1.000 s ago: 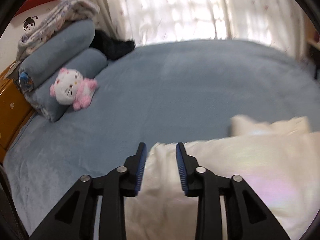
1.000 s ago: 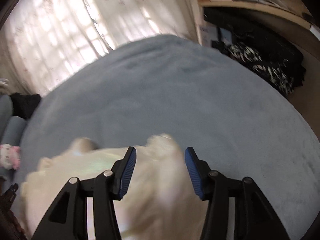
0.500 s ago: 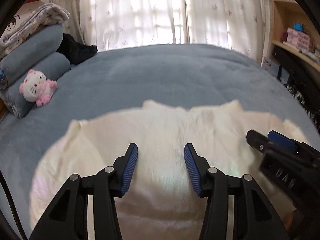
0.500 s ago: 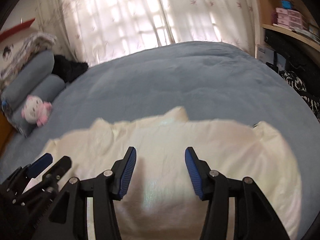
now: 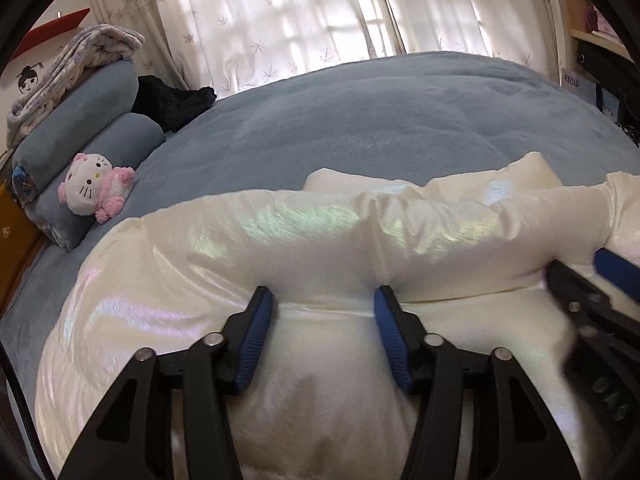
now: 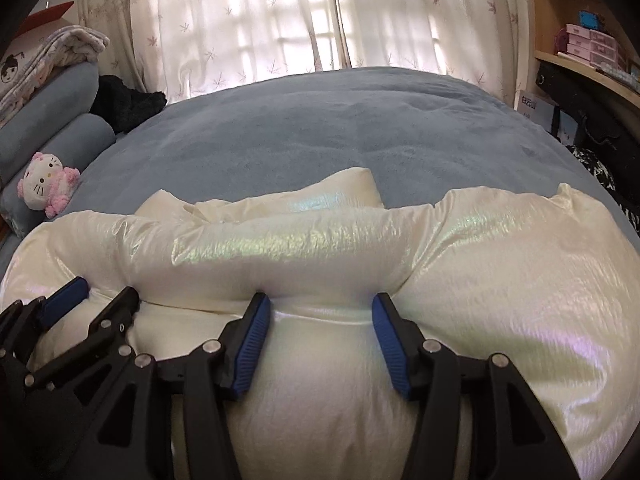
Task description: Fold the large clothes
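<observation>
Daylight glows through the curtains [image 6: 280, 20] ahead of me; my fisheye views bend and darken at edges

Daylight pours through sheer leaf-print curtains [image 6: 280, 20] | blue-grey bed [image 6: 340, 128] fills the room | bolster pillows [image 5: 80, 120] left | wooden shelf [image 6: 580, 60] right
</observation>
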### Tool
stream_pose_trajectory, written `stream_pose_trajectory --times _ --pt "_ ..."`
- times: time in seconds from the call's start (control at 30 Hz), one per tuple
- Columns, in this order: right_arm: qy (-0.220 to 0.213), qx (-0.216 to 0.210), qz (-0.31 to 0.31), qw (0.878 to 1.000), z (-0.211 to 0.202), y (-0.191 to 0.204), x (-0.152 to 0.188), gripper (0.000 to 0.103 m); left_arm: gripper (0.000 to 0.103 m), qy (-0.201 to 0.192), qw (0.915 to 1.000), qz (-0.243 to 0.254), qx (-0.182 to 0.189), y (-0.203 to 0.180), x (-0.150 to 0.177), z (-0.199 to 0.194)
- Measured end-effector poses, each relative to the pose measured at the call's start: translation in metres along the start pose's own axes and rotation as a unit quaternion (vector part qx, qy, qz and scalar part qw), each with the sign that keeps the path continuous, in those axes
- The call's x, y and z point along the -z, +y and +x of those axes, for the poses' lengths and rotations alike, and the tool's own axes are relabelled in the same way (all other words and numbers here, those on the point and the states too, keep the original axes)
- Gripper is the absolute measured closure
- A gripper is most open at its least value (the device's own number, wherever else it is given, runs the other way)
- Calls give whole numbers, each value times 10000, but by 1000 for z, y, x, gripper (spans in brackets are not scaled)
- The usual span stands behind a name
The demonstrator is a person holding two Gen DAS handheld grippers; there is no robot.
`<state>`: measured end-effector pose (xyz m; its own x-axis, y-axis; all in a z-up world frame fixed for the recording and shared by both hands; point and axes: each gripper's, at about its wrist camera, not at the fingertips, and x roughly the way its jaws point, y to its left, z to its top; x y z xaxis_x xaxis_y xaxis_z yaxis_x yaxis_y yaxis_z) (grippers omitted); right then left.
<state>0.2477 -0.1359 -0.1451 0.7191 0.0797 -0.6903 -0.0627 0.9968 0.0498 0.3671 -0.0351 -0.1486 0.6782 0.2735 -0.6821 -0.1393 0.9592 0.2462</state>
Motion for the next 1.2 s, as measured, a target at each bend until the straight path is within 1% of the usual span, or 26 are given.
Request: stream_pose_trajectory --times 0.1,0.2,0.23,0.33,0.43,0.53,0.67,0.77,0.87,0.93,1.07,1.2 --pt "-2 133 -154 9998 -3 -16 -3 50 48 1 10000 30 -58 18 -7 6" --pt "-16 255 -92 9996 -6 -42 -7 50 47 71 9998 -118 -166 46 -13 15" --pt "-20 333 -84 9994 -6 -50 -9 50 47 99 9994 -167 -292 56 -15 18" --pt "-20 495 -55 9988 -8 -73 -12 50 47 215 9981 -343 -468 90 -20 30" --pt "-28 737 35 9973 -10 -97 -13 50 47 320 9961 -399 -715 119 -19 40" --pt "-12 892 341 9954 -11 -124 -12 50 46 495 9943 -597 -732 148 -12 51" --pt "61 911 785 9927 -10 -155 -6 50 42 584 9928 -708 -770 161 -3 59" --pt "137 893 961 9913 -9 -161 -3 49 42 641 9928 -691 -739 161 0 61" --pt "220 997 903 9907 -11 -157 -5 48 42 671 9928 -635 -757 162 -3 60" --pt "219 1073 859 9903 -19 -155 -7 48 42 694 9928 -698 -687 166 -5 54" --pt "134 1088 846 9904 -41 -153 -6 48 42 629 9930 -832 -562 177 -6 34" --pt "84 896 976 9911 -72 -147 -2 47 42 586 9936 -870 -413 184 -4 3"
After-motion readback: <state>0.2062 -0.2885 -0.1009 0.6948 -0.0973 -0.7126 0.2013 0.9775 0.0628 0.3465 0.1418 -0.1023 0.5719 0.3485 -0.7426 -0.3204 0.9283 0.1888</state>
